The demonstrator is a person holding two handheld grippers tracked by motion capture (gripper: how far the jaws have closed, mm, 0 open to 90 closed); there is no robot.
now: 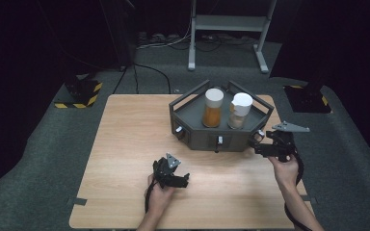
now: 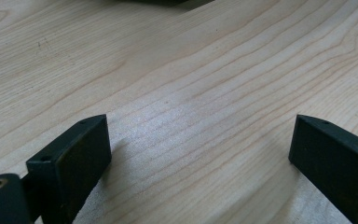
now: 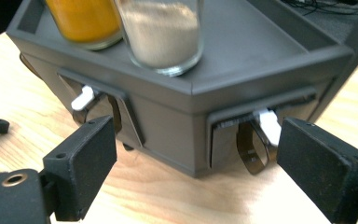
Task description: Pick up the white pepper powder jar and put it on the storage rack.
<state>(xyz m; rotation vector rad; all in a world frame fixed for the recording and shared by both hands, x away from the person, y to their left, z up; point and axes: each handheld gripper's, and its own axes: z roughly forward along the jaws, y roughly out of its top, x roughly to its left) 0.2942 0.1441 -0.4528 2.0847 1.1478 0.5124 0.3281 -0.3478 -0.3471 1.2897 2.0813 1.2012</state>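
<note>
Pale wooden surface point(image 1: 125, 144) carries a grey spice rack point(image 3: 242, 56) at its far right. Beside its corner, the right hand-held gripper point(image 3: 196, 154) stands apart, nothing between its pads; centre it squarely on the drawer's ring pull point(image 3: 254, 149) before closing. Left hand-held gripper point(image 2: 200, 154) rests apart, empty.

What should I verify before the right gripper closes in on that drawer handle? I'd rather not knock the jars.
1. Right gripper open, nothing between its jaws: ok.
2. Right-hand drawer handle centred between the jaws: not ok; it sits close to the right jaw.
3. Orange-powder jar and beige-powder jar upright on the grey rack: ok.
4. Left gripper open over bare table, away from the rack: ok.
5. Drawers shut: cannot tell.
</note>
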